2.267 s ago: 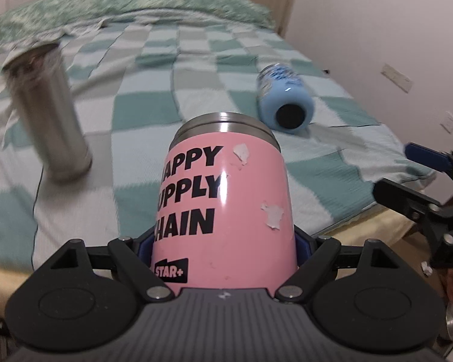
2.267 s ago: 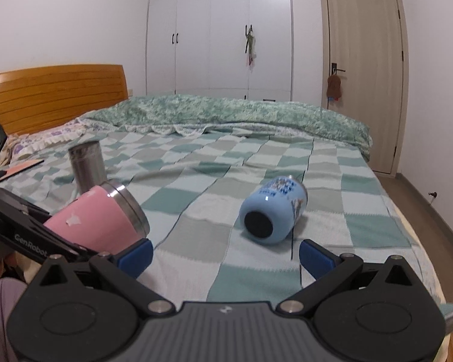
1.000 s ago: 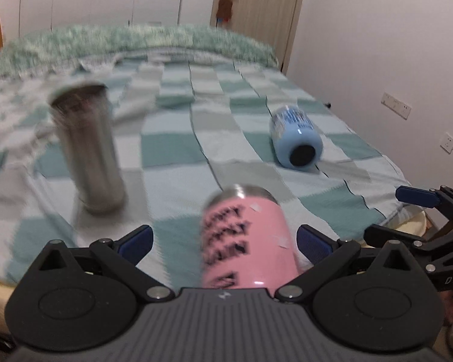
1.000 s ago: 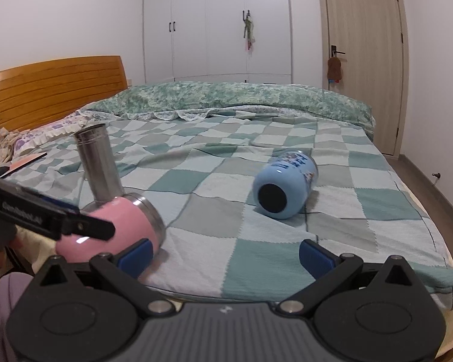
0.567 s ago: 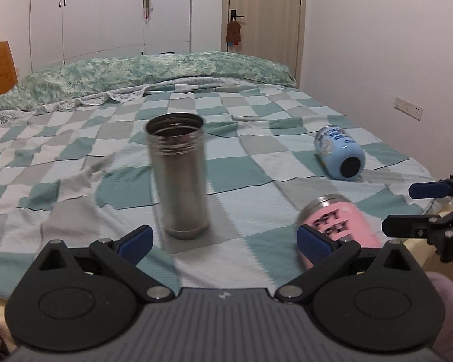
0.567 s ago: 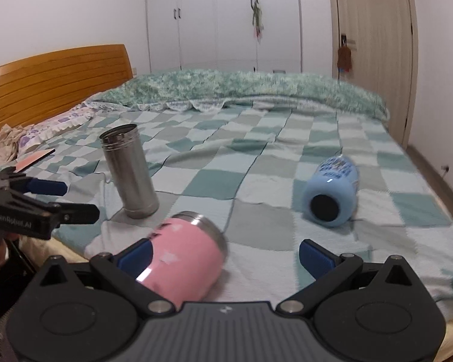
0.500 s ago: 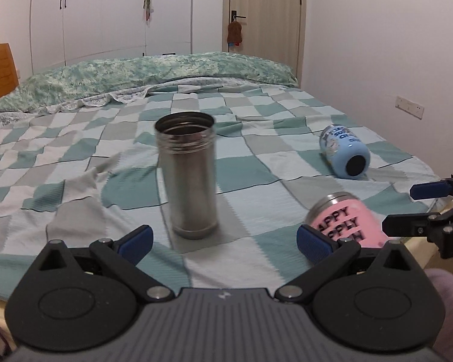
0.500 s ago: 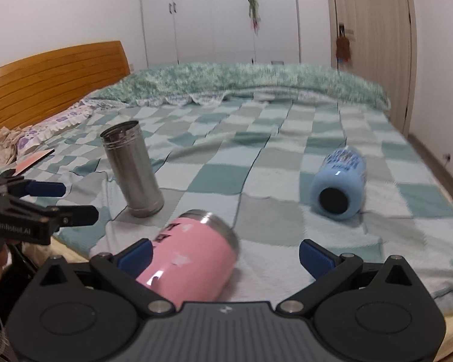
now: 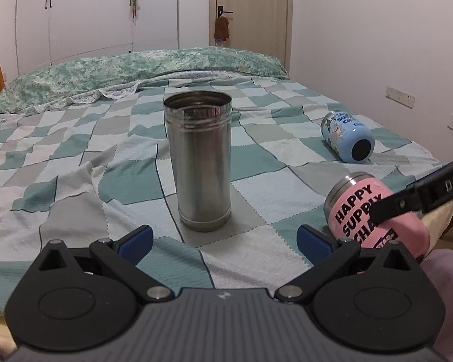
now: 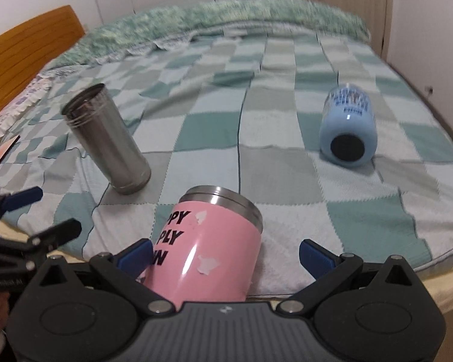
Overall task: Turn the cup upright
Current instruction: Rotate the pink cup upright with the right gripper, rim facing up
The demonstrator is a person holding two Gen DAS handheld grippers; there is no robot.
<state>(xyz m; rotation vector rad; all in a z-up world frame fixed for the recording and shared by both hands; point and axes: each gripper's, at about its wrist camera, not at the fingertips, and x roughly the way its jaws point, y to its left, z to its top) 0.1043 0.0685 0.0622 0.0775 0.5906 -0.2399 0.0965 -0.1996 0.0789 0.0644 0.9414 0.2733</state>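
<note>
A pink cup (image 10: pixel 208 247) with black lettering lies on its side near the bed's front edge, its steel rim pointing away from me. It lies between the open jaws of my right gripper (image 10: pixel 226 252), nearer the left finger. In the left wrist view the pink cup (image 9: pixel 374 211) is at the right, partly behind a finger of the right gripper. My left gripper (image 9: pixel 225 239) is open and empty, in front of an upright steel cup (image 9: pixel 199 163).
A blue bottle (image 10: pixel 348 126) lies on its side at the right of the checked bedspread (image 10: pixel 274 157). The steel cup (image 10: pixel 108 141) stands left of the pink cup. A headboard (image 10: pixel 24 45) is at the far left, with a green quilt along the back.
My left gripper let go of the pink cup, which now lies on the bed, and swung left to face the steel cup. My right gripper moved in around the pink cup.
</note>
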